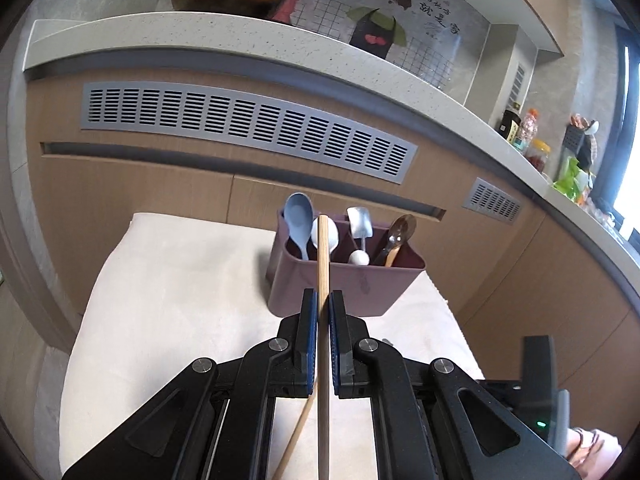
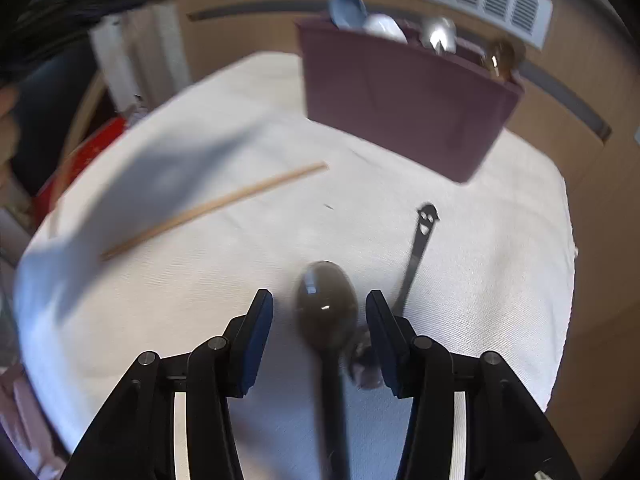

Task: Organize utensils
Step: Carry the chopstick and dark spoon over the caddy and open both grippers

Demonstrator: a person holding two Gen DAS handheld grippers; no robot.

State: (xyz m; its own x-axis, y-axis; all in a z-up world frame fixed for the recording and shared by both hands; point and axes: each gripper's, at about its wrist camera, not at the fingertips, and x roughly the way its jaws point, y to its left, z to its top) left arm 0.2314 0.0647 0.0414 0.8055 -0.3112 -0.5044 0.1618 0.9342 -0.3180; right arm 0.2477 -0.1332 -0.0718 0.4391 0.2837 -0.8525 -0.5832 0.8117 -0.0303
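Note:
My left gripper (image 1: 323, 300) is shut on a wooden chopstick (image 1: 323, 264) and holds it upright, pointing toward the mauve utensil holder (image 1: 340, 288). The holder has several spoons in it: a blue one (image 1: 298, 216), a white one, a metal one (image 1: 359, 222) and a brown one (image 1: 400, 232). My right gripper (image 2: 319, 304) is open over the white cloth, its fingers either side of a dark spoon (image 2: 326, 304) whose bowl lies between them. A second chopstick (image 2: 212, 210) lies on the cloth to the left. A black utensil handle (image 2: 418, 248) lies to the right. The holder (image 2: 404, 100) stands at the far edge.
The white cloth (image 1: 160, 300) covers a small table against wooden cabinet fronts with grey vents (image 1: 248, 128). A stone counter (image 1: 440, 96) above carries bottles and jars at right. A red object (image 2: 92, 144) lies off the table's left edge.

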